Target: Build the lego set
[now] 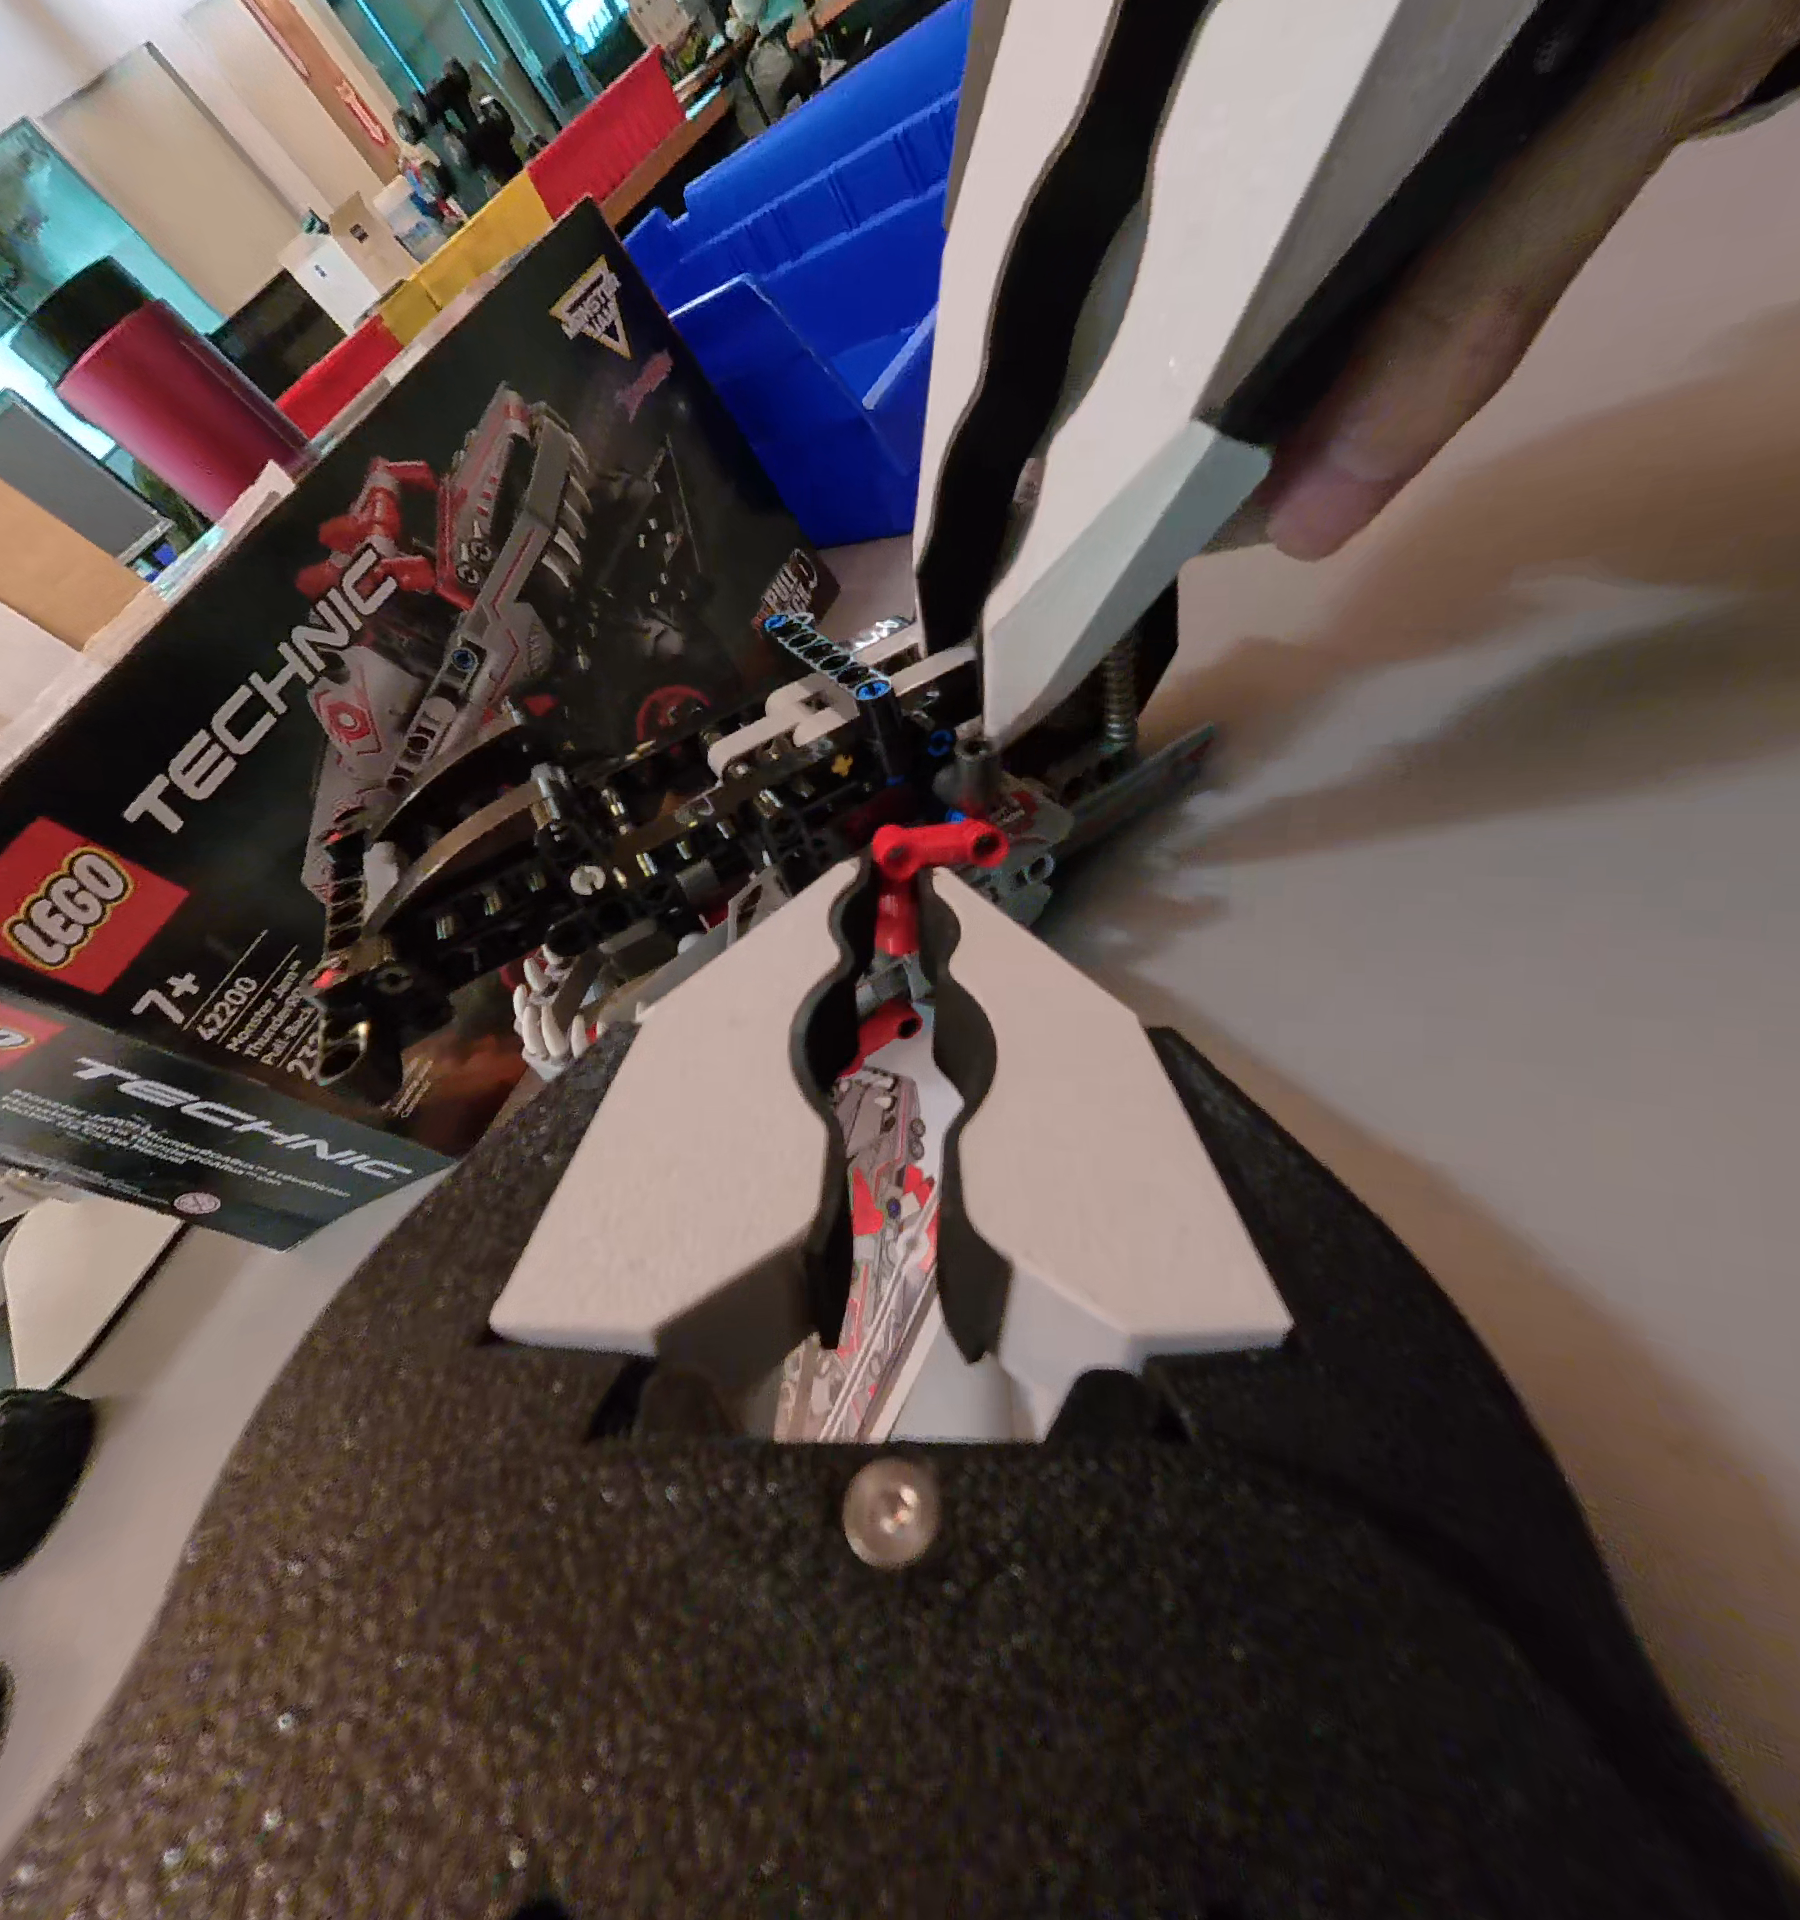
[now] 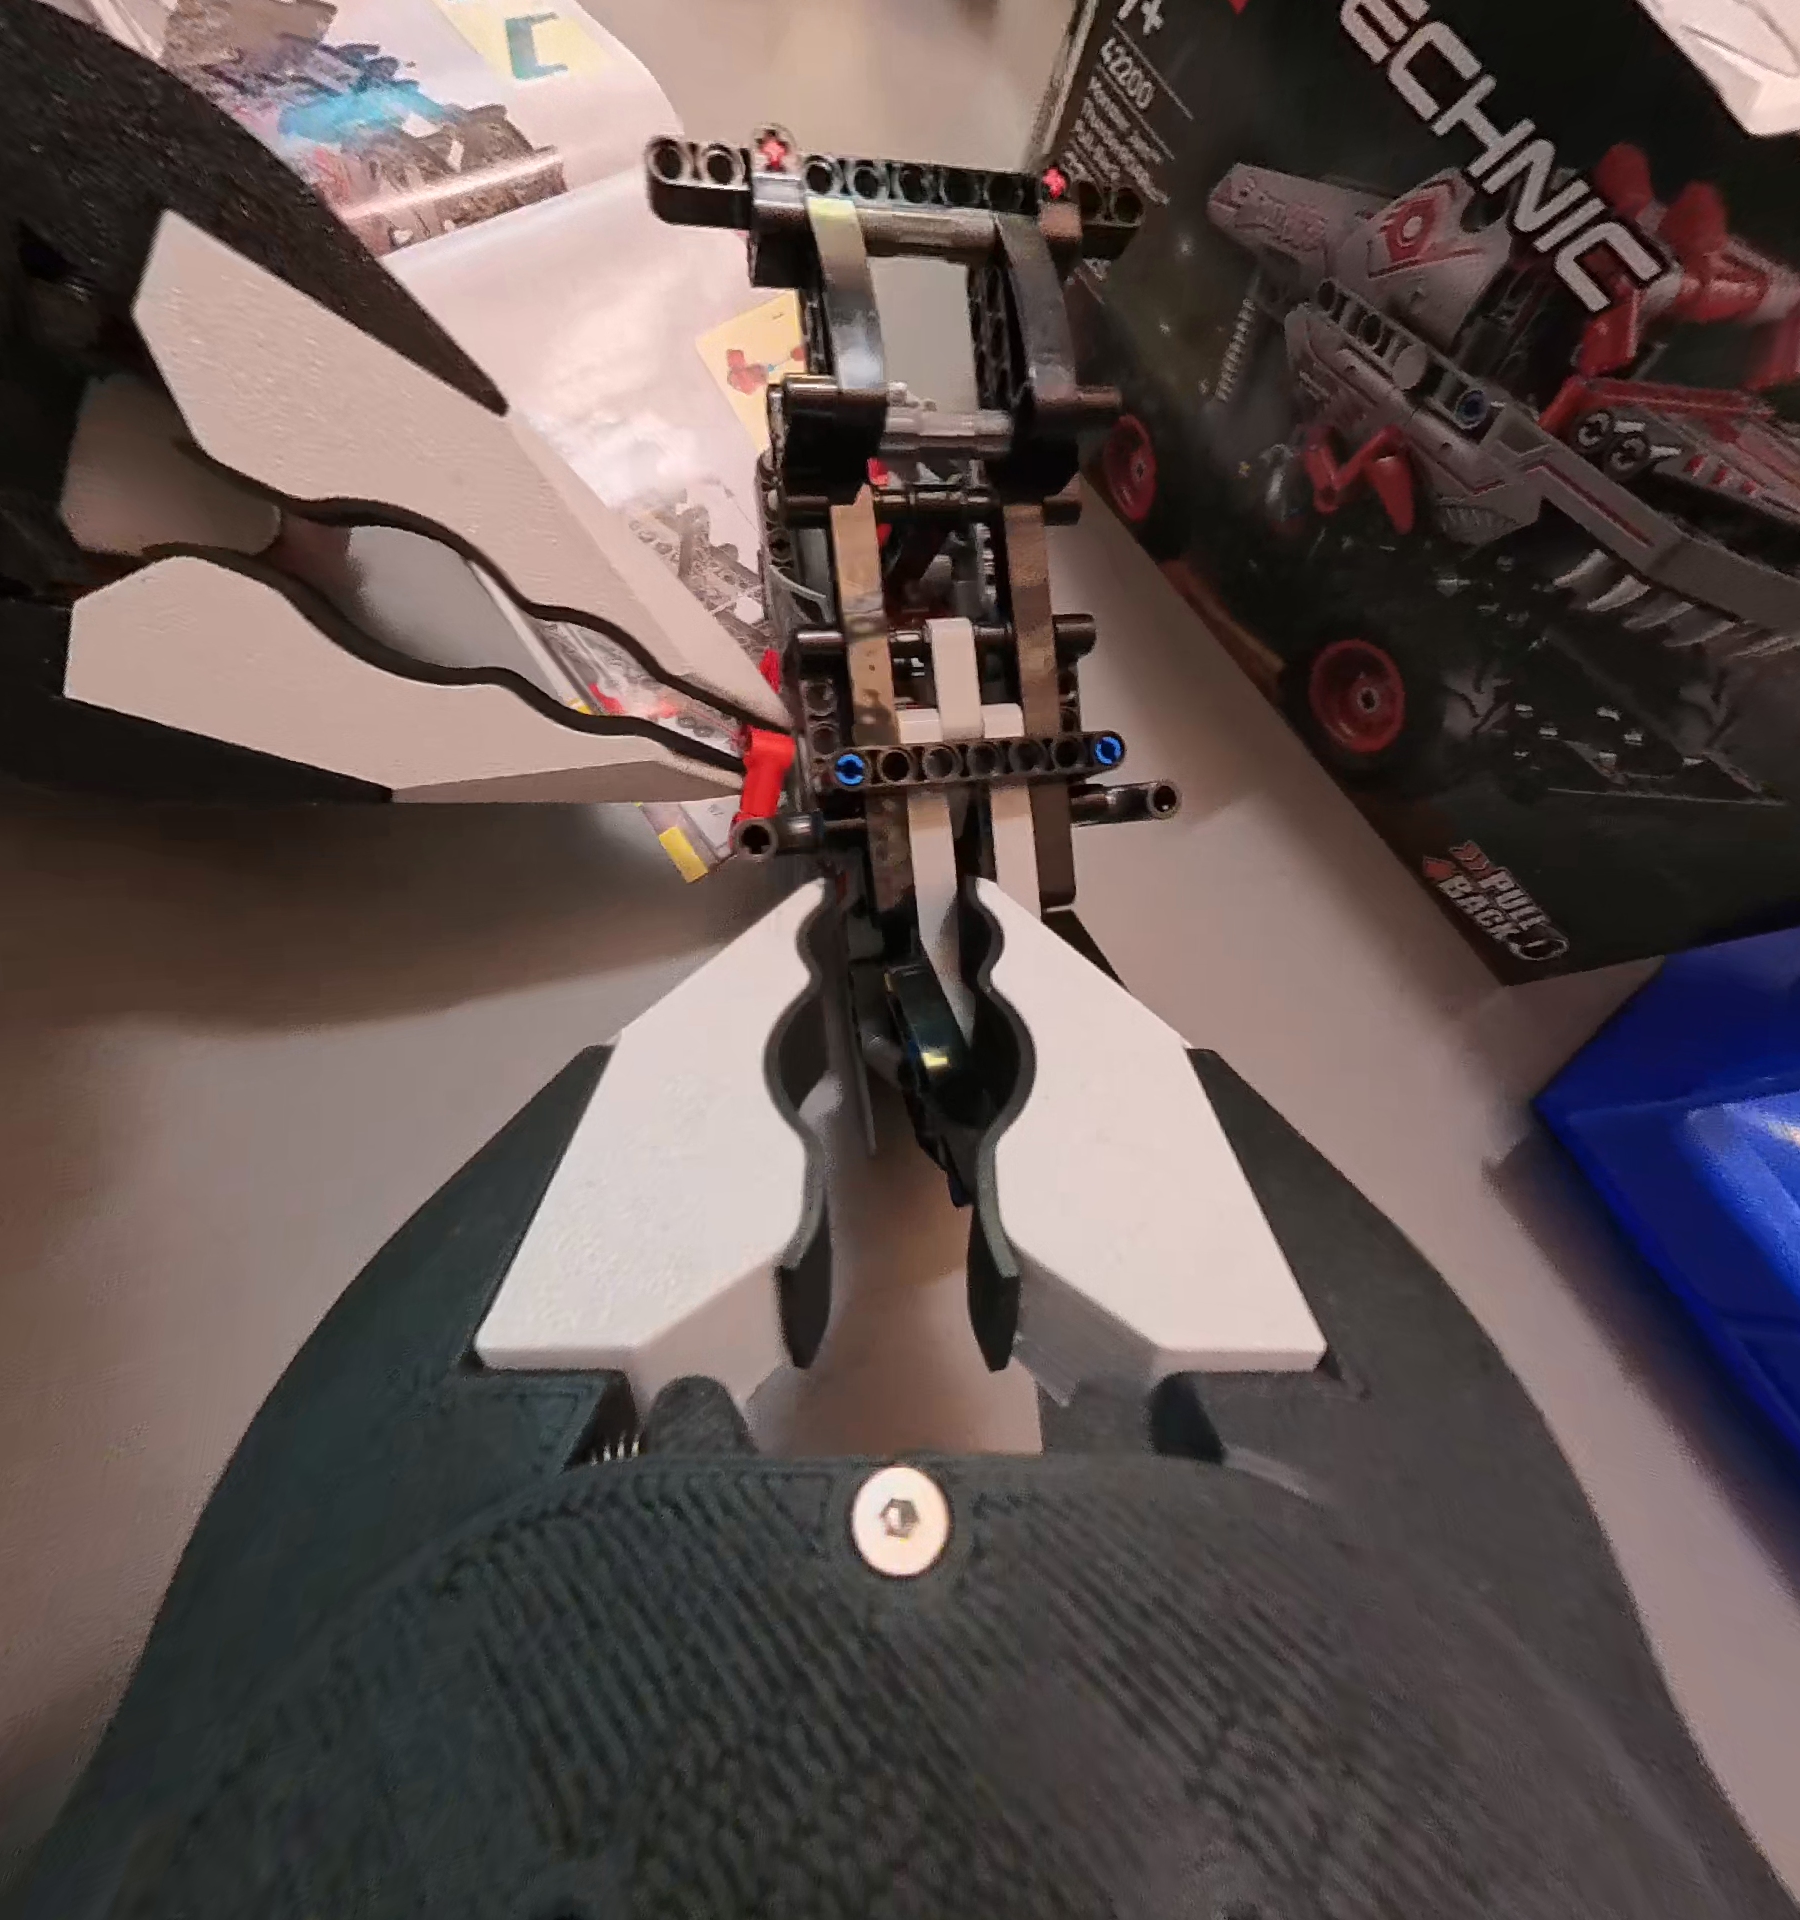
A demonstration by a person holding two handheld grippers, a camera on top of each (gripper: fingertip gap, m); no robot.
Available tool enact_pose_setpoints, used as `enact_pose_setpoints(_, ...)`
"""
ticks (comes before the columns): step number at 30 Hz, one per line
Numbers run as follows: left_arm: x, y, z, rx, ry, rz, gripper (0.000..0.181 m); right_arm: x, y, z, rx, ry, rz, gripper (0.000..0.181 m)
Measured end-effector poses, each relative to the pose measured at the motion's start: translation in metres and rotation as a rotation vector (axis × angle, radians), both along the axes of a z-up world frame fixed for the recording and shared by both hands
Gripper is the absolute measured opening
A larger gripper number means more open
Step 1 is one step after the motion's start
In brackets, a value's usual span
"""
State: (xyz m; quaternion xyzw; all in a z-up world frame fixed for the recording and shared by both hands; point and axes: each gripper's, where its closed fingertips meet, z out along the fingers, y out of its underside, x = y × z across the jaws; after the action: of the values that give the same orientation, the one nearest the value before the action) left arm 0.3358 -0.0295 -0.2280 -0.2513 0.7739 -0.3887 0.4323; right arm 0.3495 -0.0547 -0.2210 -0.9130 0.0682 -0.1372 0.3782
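Left gripper (image 1: 891, 883): jaws nearly closed, pinching a small red plastic connector piece (image 1: 917, 862) at the tips. The piece touches the side of the black and grey partly built lego chassis (image 2: 927, 520).

Right gripper (image 2: 901, 914): jaws narrowed onto the near end of the chassis, clamping its white and black beams. The chassis extends straight away from these jaws, above the pale desk (image 2: 200, 1039).

In the left wrist view the right gripper comes down steeply from above, a finger (image 1: 1395, 416) of the person's hand along its side.

The black printed set box (image 2: 1498, 416) stands just beside the chassis; an open instruction booklet (image 2: 522, 260) lies behind; a blue plastic bin (image 2: 1706, 1195) sits nearby.
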Motion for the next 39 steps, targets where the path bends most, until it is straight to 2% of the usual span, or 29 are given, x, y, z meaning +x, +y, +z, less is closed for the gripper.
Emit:
enact_pose_setpoints(1,0.001,0.0,-0.001,0.007,0.001,0.007,0.004,0.003,-0.001,0.0,0.007,0.004,-0.019,0.016)
enact_pose_setpoints(11,0.003,0.003,0.0,0.05,-0.029,0.054,0.005,0.005,0.0,0.001,0.032,0.038,-0.066,0.016)
enact_pose_setpoints(17,0.006,0.007,0.001,0.149,-0.101,0.107,0.005,0.007,0.002,0.001,0.032,0.12,-0.184,0.016)
enact_pose_setpoints(21,0.01,0.01,-0.001,0.113,-0.078,0.117,0.005,0.008,0.003,0.001,0.055,0.143,-0.261,0.016)
enact_pose_setpoints(31,0.015,0.011,0.0,0.11,-0.072,0.116,0.005,0.011,0.004,0.002,0.059,0.179,-0.253,0.016)
enact_pose_setpoints(39,0.018,0.013,-0.001,0.16,-0.102,0.171,0.005,0.012,0.003,0.002,0.089,0.174,-0.328,0.016)
